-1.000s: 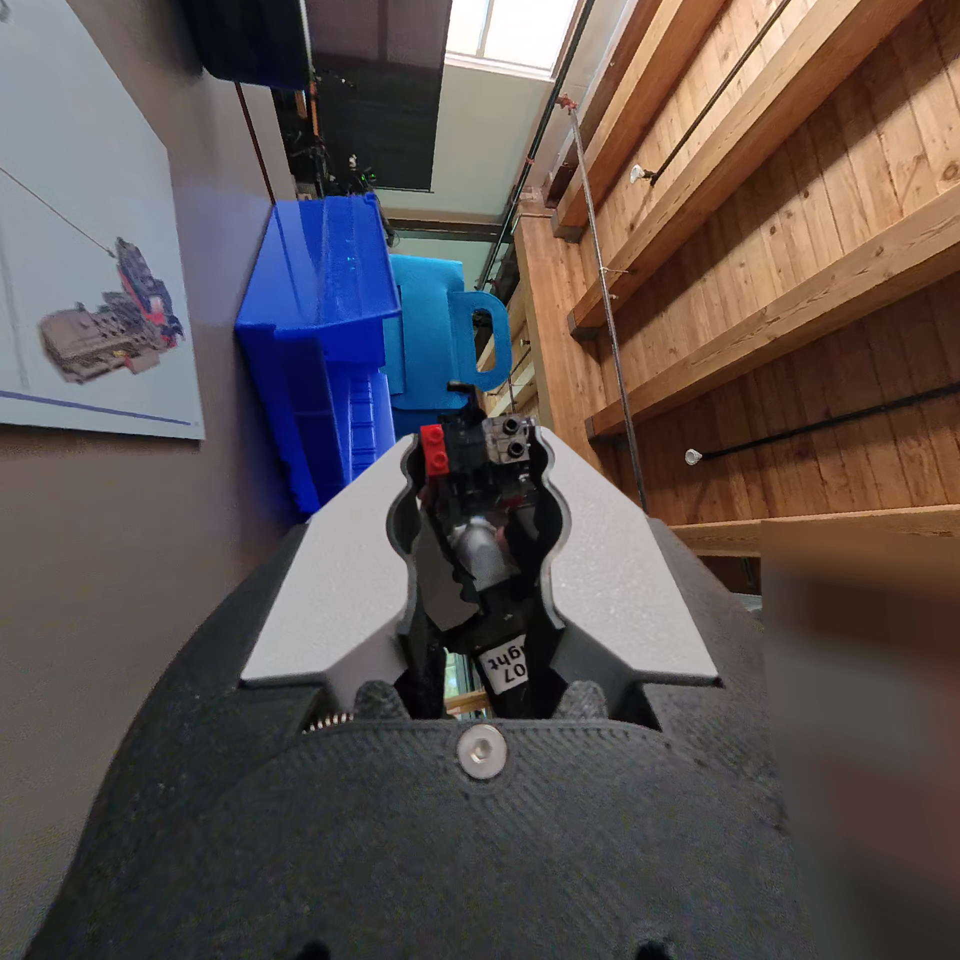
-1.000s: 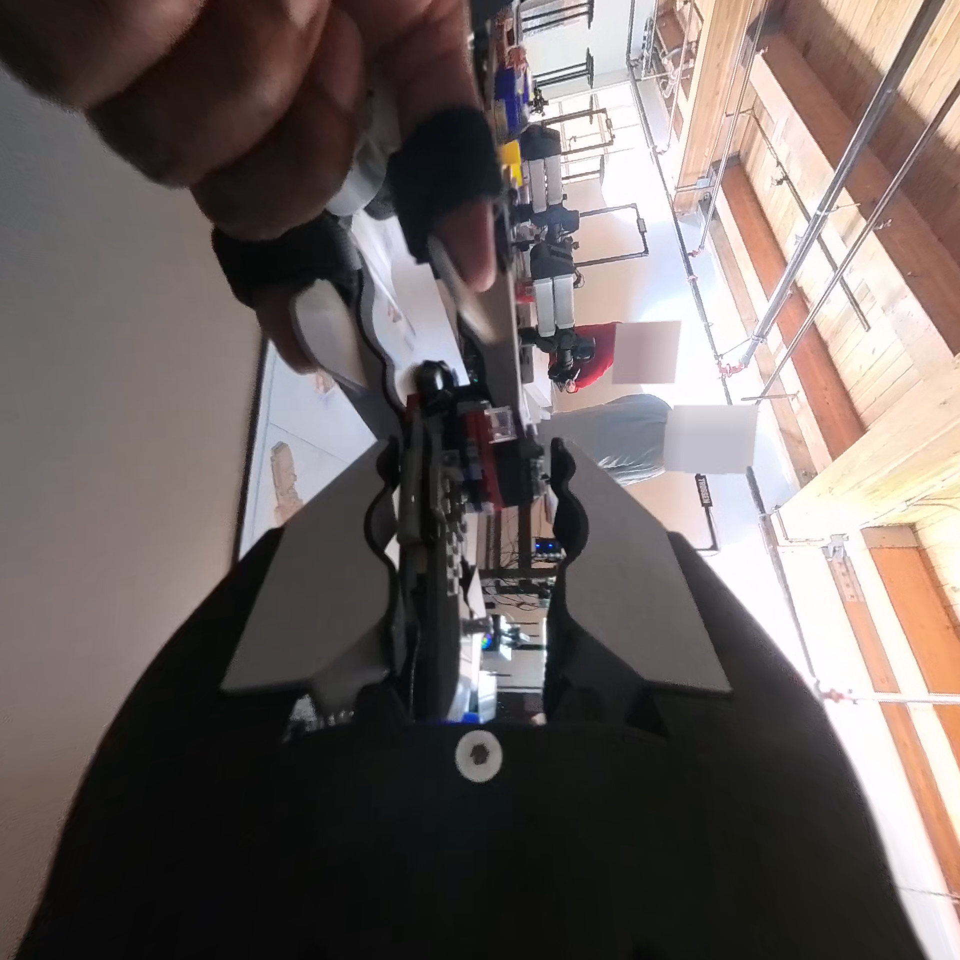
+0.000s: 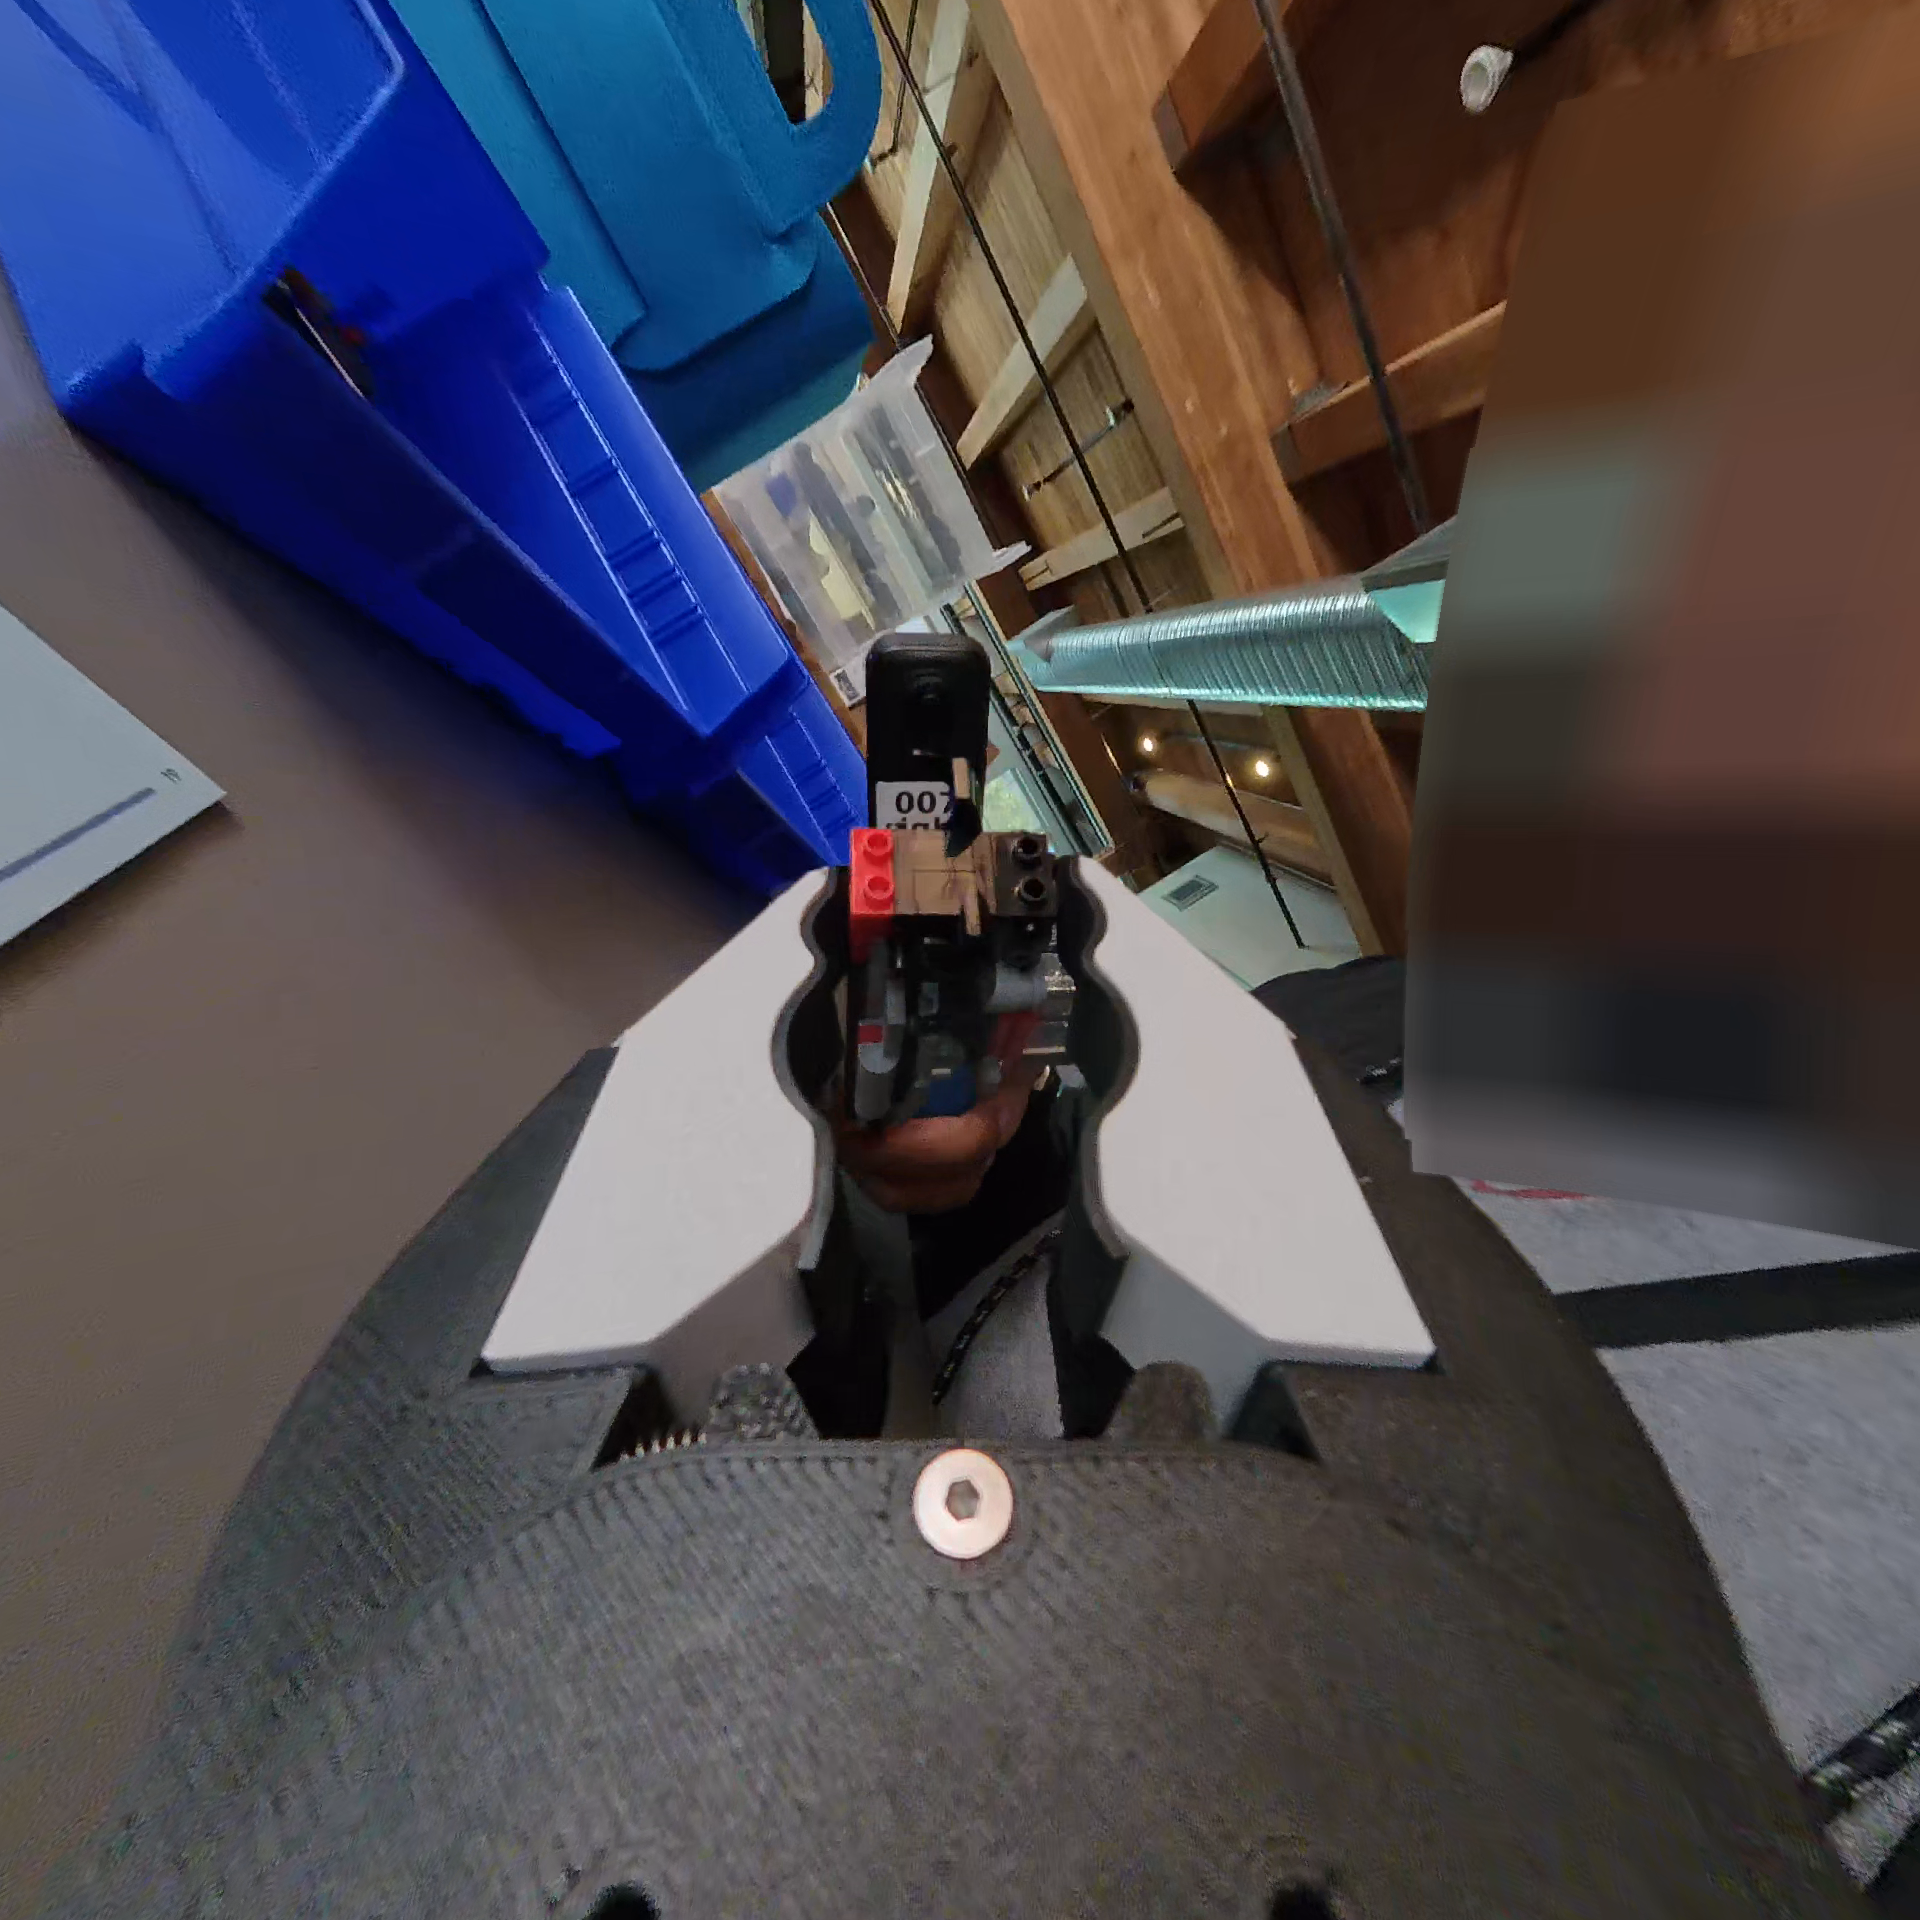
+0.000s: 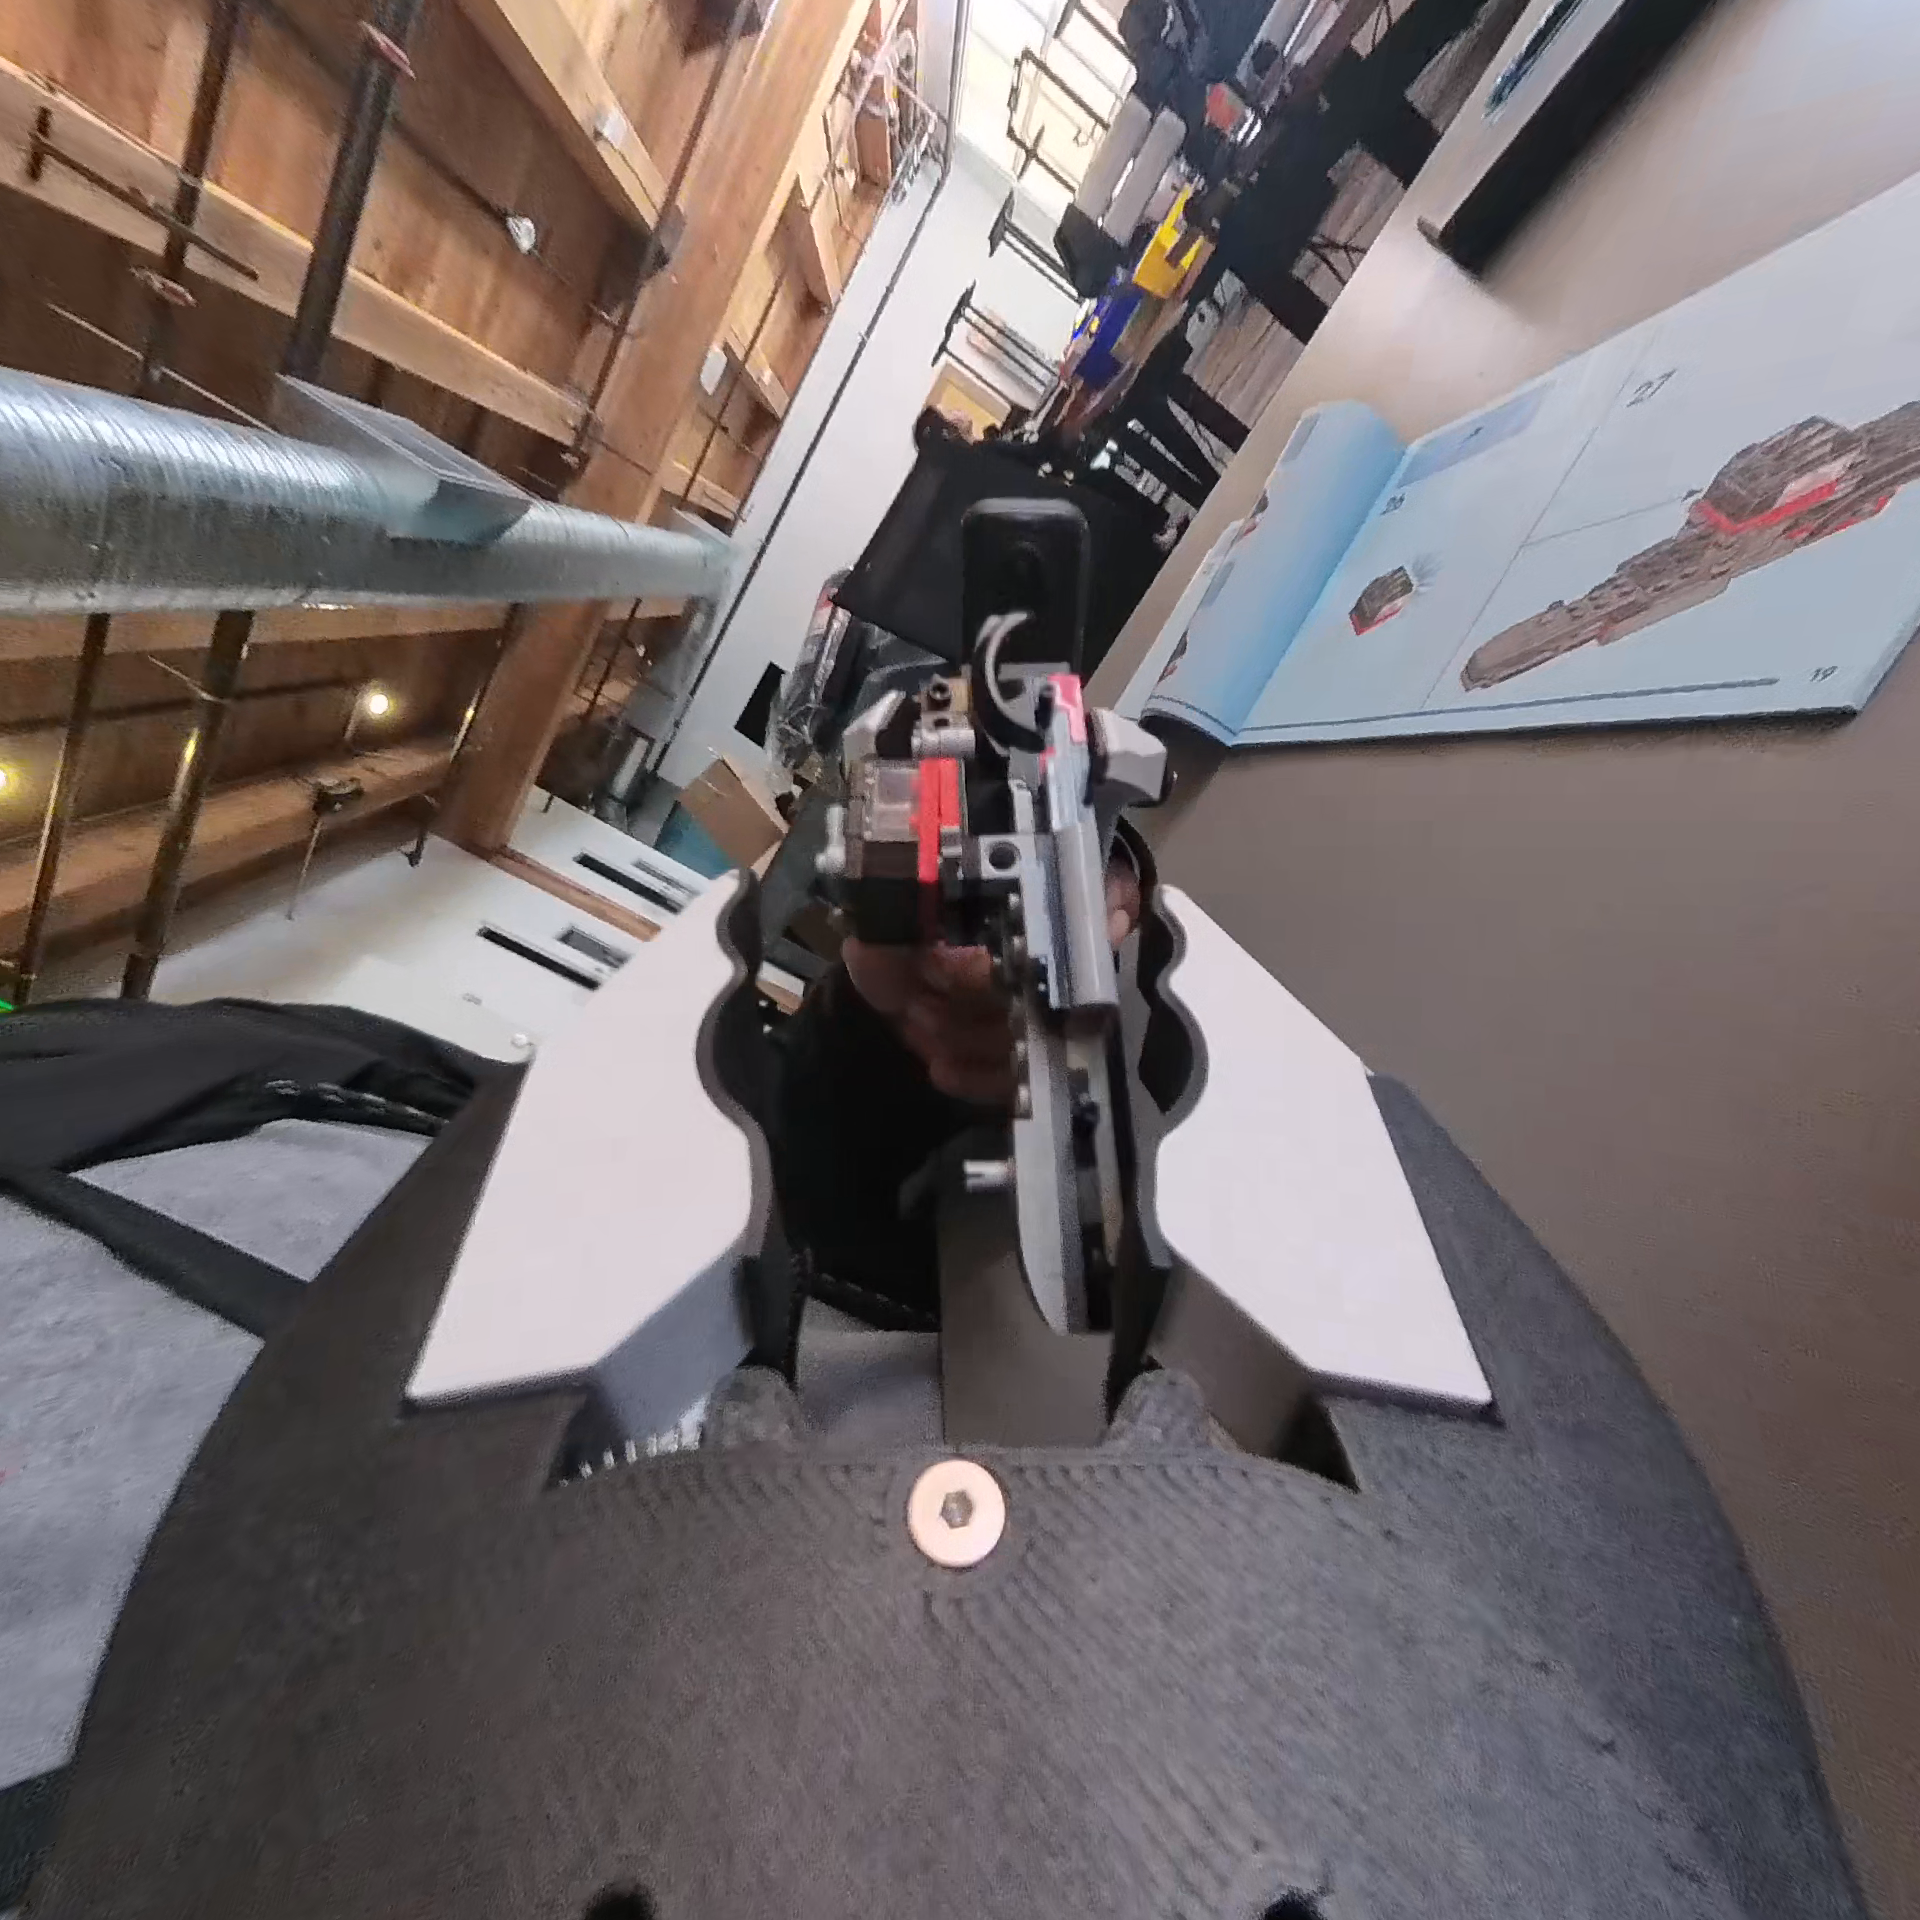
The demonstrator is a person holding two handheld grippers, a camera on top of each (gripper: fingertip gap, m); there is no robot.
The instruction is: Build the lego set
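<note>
Lego assembly (image 3: 951, 935) held aloft, off the brown table (image 3: 312, 935), between left gripper (image 3: 954, 914) and right gripper (image 4: 951, 904), both pinching it from opposite ends, long axis along both finger lines.

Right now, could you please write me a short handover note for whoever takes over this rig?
Left gripper: shut on the lego assembly, held in the air.
Right gripper: jaws around the same assembly from the opposite side; grip cannot be told.
Instruction booklet lies open on the table; blue bins stand on it too.
Done: assembly partly built.
Left: the remaining steps; which comes next is unclear.
</note>
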